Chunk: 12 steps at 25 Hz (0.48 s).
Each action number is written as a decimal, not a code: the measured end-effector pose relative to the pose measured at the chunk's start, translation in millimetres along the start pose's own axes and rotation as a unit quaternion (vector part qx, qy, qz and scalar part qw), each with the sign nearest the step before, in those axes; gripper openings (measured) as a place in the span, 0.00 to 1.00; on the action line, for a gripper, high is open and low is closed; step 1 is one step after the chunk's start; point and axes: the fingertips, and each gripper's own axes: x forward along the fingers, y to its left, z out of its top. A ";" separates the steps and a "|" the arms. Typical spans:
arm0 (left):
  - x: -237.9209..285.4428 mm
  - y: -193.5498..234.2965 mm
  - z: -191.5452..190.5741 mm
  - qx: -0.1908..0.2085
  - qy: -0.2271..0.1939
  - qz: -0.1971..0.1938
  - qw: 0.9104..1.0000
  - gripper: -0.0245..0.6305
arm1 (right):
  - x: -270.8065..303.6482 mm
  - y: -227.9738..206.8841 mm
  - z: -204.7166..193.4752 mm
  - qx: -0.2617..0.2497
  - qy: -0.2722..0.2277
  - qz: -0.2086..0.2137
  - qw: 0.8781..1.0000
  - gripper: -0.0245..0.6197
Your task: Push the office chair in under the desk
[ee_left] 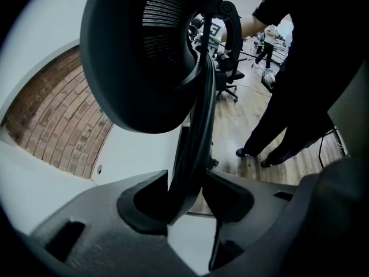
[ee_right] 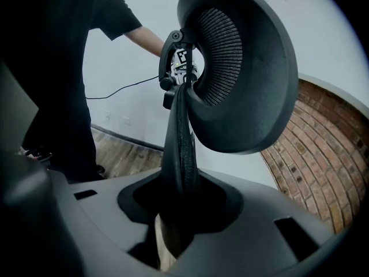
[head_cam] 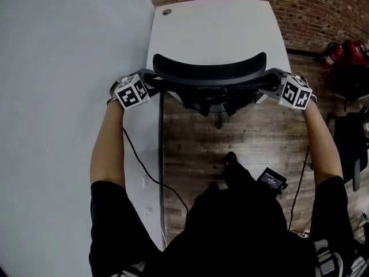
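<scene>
A black office chair (head_cam: 210,71) stands at the front edge of the white desk (head_cam: 213,27), its curved mesh back towards me and its seat part hidden beneath the desktop. My left gripper (head_cam: 154,81) is at the back's left edge and my right gripper (head_cam: 266,85) at its right edge. In the left gripper view the jaws (ee_left: 187,195) close on the thin rim of the back (ee_left: 196,137). In the right gripper view that gripper (ee_right: 181,206) likewise clamps the rim (ee_right: 180,137), under the padded upper part (ee_right: 242,68).
A white wall (head_cam: 57,68) runs along the left, close to the desk. A brick wall (head_cam: 323,10) is behind the desk, with red extinguishers (head_cam: 346,51) at the right. A black cable (head_cam: 144,166) trails over the wooden floor (head_cam: 259,137). Another dark chair (head_cam: 351,149) stands at the right.
</scene>
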 end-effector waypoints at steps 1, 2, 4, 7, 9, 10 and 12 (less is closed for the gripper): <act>-0.6 1.5 -1.8 -0.002 0.004 -0.001 1.000 0.33 | 1.1 0.3 1.9 0.001 -0.003 0.000 1.000 0.23; -1.5 3.1 -3.1 -0.005 0.007 0.000 1.000 0.33 | 2.1 0.7 3.6 0.000 -0.005 -0.002 1.000 0.23; -0.4 6.2 -3.8 -0.010 0.012 0.004 1.000 0.34 | 3.0 1.4 4.1 -0.003 -0.007 -0.007 1.000 0.23; 4.2 12.0 -7.3 -0.013 0.018 0.010 1.000 0.34 | 7.2 1.8 3.2 0.004 -0.008 -0.011 1.000 0.23; 4.0 18.2 -9.7 -0.015 0.018 0.013 1.000 0.35 | 10.7 1.2 6.6 0.007 -0.011 -0.010 1.000 0.22; 3.0 21.0 -10.5 -0.017 0.018 0.016 1.000 0.35 | 11.2 -0.5 8.9 0.004 -0.011 -0.011 1.000 0.22; 0.6 23.0 -11.6 -0.022 0.016 0.023 0.999 0.35 | 10.1 -3.3 11.5 -0.004 -0.013 -0.013 1.000 0.22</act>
